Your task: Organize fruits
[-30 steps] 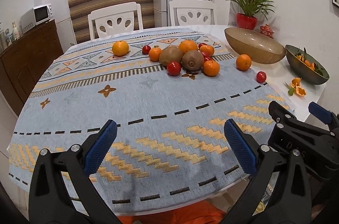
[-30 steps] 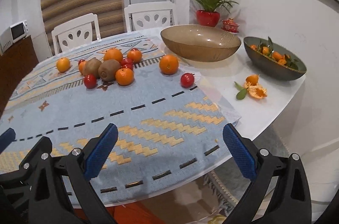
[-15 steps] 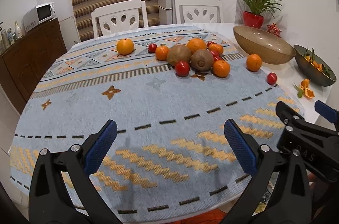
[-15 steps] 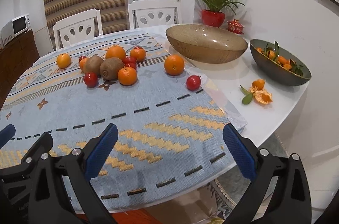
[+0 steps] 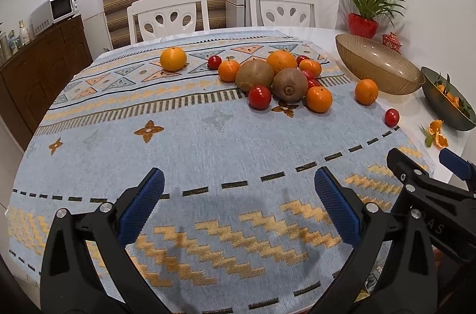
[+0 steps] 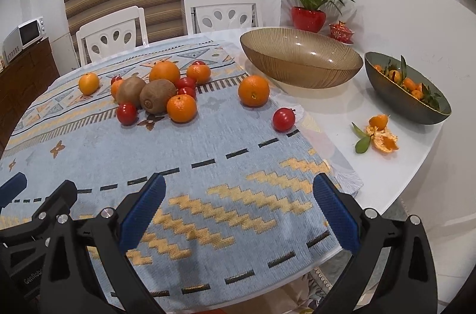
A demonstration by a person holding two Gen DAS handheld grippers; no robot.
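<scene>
Left gripper [image 5: 238,204] and right gripper [image 6: 238,207] gape empty over the tablecloth [image 5: 208,141]; kiwis [image 6: 157,95], stem-ends forward, lie clustered mid-table; amber bowl [image 6: 300,76] empty, green bowl [image 6: 395,97] holds tangerines

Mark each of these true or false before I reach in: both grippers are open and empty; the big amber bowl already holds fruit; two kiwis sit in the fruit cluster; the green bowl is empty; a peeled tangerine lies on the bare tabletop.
1. Both the left gripper and the right gripper are open and empty. True.
2. The amber bowl already holds fruit. False: nothing lies inside it.
3. Two kiwis sit in the fruit cluster. True.
4. The green bowl is empty. False: it holds small tangerines with leaves.
5. A peeled tangerine lies on the bare tabletop. True, near the green bowl.
</scene>
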